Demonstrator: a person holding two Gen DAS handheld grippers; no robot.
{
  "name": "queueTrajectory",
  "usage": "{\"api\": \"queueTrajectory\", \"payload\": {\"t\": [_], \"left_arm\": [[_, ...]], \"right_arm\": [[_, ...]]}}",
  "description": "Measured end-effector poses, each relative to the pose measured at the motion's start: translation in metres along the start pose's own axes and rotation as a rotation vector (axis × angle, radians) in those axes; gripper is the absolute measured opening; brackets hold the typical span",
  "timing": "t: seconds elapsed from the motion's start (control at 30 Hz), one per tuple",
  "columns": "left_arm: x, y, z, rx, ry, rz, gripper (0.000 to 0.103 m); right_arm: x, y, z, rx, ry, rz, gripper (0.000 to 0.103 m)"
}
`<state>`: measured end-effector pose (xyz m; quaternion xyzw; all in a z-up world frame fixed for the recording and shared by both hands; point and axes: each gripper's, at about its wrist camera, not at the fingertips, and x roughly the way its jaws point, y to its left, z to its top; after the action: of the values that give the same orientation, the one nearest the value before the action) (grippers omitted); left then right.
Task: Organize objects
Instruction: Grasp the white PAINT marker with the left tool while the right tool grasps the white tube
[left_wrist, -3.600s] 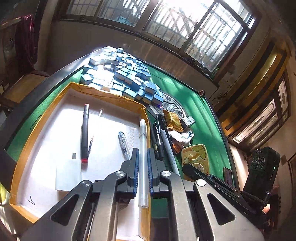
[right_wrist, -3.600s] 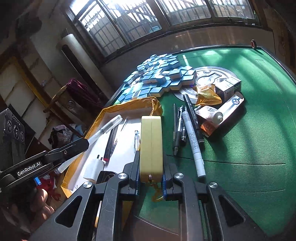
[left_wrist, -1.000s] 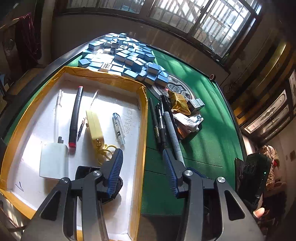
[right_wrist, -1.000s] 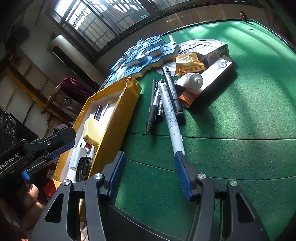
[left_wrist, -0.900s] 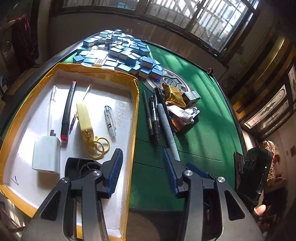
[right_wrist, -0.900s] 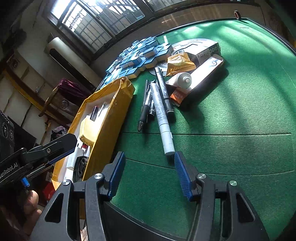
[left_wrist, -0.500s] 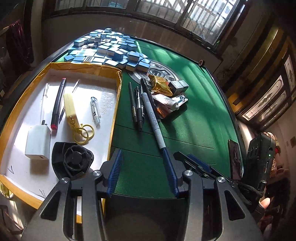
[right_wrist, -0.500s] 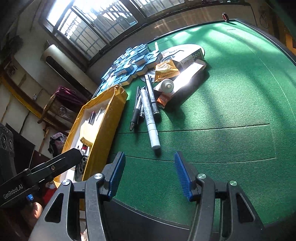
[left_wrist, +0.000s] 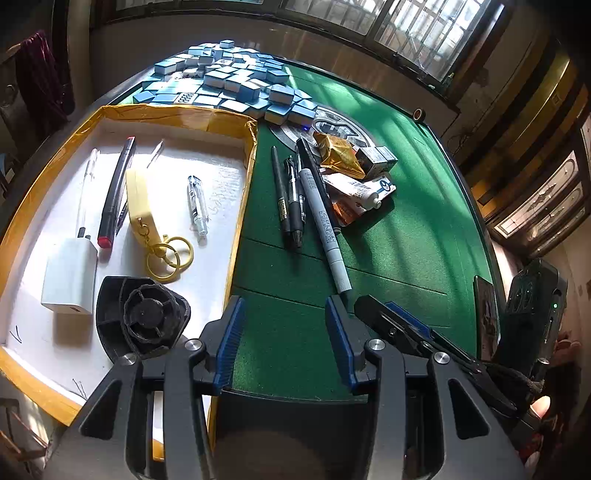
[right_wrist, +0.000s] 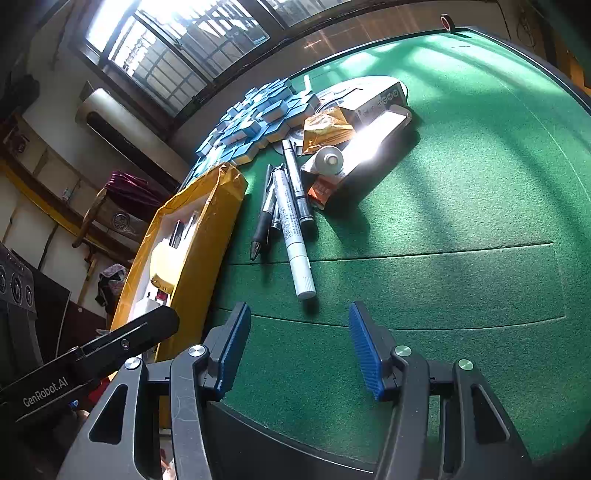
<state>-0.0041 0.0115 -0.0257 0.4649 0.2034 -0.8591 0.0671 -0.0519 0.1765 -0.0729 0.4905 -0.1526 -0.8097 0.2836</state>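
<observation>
A shallow yellow-edged tray (left_wrist: 246, 192) (right_wrist: 199, 236) lies on the green table. It holds a yellow case with key rings (left_wrist: 138, 197), a black-and-red pen (left_wrist: 116, 192), a clear pen (left_wrist: 197, 205), a white charger (left_wrist: 70, 275) and a black fan-like part (left_wrist: 142, 319). Right of the tray lie several pens, the nearest a grey-white marker (left_wrist: 325, 225) (right_wrist: 293, 229). My left gripper (left_wrist: 282, 310) stands open and empty over the felt just before the marker's tip. My right gripper (right_wrist: 299, 317) is open and empty too, near the marker's end.
A heap of blue-and-white tiles (left_wrist: 225, 81) (right_wrist: 255, 118) fills the table's far corner. A gold foil packet (left_wrist: 338, 155), small boxes (left_wrist: 376, 158) and a tube (left_wrist: 356, 188) lie beside the pens. A dark phone (left_wrist: 485, 317) rests at the right table edge.
The left gripper has shifted right, from over the tray's right wall to over the felt in front of the marker. The right view has drawn back a little from the pens.
</observation>
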Motion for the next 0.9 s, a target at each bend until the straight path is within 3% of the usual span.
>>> {"api": "queueTrajectory", "payload": {"t": [0.3,0.57,0.9], "left_arm": [[0.007,0.003,0.002,-0.011,-0.003,0.002,0.043],[0.008,-0.008,0.003,0.017,-0.003,-0.020,0.043],[0.037,-0.032,0.024,0.065,0.079,-0.063,0.043]], "right_arm": [[0.007,0.011,-0.001,-0.049,0.008,-0.021,0.050],[-0.002,-0.001,0.001,-0.019,-0.010,-0.041,0.050],[-0.026,-0.020,0.018,0.058,-0.087,-0.092,0.050]]}}
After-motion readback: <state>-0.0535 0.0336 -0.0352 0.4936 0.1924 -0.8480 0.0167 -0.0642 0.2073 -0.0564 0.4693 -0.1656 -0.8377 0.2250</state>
